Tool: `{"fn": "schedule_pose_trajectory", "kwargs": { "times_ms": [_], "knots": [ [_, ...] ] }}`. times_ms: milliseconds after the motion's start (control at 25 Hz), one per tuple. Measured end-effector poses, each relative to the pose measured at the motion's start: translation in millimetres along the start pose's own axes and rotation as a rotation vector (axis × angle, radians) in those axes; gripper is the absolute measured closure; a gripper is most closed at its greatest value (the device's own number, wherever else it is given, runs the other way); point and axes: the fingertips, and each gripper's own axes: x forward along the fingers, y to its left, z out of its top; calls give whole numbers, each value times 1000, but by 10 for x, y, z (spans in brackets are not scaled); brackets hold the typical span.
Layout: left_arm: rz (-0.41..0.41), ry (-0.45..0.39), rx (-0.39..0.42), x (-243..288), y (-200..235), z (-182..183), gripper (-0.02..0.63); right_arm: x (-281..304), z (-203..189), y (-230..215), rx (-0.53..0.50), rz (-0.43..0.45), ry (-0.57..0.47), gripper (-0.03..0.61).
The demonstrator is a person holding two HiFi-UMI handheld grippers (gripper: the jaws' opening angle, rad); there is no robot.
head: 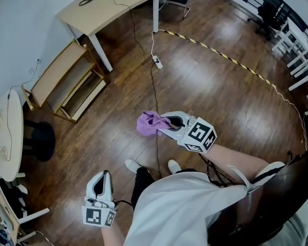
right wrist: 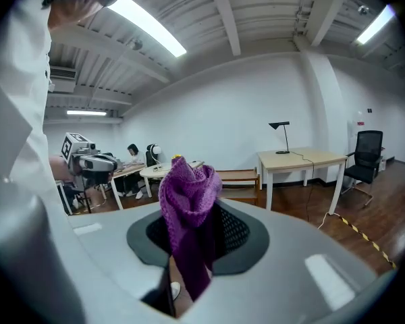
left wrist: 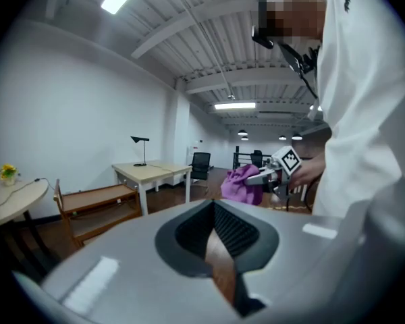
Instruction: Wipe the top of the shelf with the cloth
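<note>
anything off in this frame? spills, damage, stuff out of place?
No spills or damage. One oddity: a cable trails loose across the open floor from the power strip toward the person's shoes, a possible trip risk. The cloth is bunched in the right claw, well away from the shelf.

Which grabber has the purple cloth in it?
The right gripper: the purple cloth is pinched between its jaws and bunches up beyond them. The left gripper has nothing between its jaws.
</note>
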Motion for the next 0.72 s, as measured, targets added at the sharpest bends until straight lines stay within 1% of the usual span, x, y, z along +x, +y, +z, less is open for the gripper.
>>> {"fn": "schedule_pose_trajectory", "kwargs": {
  "times_ms": [120, 240, 320, 600, 720],
  "knots": [
    [-24, -7, -19, 108, -450, 46, 594, -455, 17, 9, 4, 14, -21, 485],
    [-47, 7, -8, 131, -824, 66, 592, -806, 42, 64, 9, 23, -54, 485],
    [-59, 9, 5, 130, -983, 91, 592, -952, 69, 95, 15, 26, -76, 485],
    [-113, 4, 29, 169, -1151, 200, 592, -1127, 204, 163, 3, 11, -106, 485],
    [-144, 2, 57, 172, -1195, 267, 593, -1143, 269, 258, -4, 10, -116, 485]
  ]
}}
